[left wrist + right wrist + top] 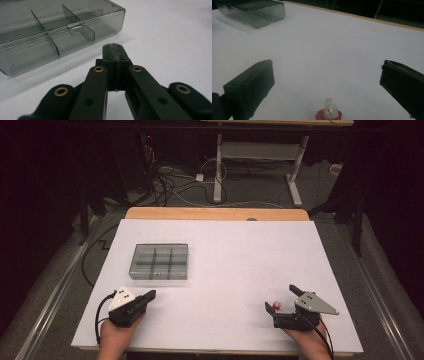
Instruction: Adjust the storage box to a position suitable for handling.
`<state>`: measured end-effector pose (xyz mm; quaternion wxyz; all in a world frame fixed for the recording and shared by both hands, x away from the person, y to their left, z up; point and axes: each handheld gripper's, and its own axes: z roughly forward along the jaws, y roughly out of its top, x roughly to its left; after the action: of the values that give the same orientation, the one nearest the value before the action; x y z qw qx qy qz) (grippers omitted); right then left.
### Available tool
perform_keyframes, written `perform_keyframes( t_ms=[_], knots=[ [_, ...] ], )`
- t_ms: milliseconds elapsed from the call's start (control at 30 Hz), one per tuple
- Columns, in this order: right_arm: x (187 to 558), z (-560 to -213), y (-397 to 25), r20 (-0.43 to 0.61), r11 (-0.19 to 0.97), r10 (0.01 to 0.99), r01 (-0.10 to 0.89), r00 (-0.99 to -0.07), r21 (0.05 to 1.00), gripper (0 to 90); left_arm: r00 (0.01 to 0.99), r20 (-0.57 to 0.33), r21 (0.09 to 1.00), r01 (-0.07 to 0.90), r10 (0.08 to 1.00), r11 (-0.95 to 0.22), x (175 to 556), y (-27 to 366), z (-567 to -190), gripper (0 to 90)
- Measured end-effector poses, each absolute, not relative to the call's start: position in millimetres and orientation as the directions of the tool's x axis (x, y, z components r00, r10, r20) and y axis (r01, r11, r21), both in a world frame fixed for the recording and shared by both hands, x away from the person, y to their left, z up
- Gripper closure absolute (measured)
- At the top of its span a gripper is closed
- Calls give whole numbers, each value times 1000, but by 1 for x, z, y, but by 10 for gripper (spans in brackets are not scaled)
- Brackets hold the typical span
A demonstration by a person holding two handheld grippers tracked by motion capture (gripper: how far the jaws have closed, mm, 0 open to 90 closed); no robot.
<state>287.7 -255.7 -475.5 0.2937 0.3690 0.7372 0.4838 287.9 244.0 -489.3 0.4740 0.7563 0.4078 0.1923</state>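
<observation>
Your right gripper (283, 299) stands wide open around the small red-based piece (329, 113); your left gripper (115, 47) is closed, empty, near the compartment box (159, 262).

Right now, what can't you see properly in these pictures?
- The little red and clear thing between the open right gripper jaws: cut off by the bottom edge in the right gripper view, too small in the high view to tell what it is.
- The grey box: a tiny pale speck sits inside, too small to make out in the high view.
- The box's far end: cut off by the top and left edges in the left gripper view, beyond the shut left gripper.
</observation>
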Motion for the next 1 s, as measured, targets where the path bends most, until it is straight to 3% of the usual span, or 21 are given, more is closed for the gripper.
perform_keyframes(
  t_ms=[400,1000],
  knots=[
    [286,-472,-253,-73,256,815,245,-576,935,3,572,-42,863,434,819,-259,287,258,-484,878],
    [288,-472,-254,-65,256,816,258,-574,932,3,479,-108,854,493,871,-165,295,302,-486,878]
  ],
)
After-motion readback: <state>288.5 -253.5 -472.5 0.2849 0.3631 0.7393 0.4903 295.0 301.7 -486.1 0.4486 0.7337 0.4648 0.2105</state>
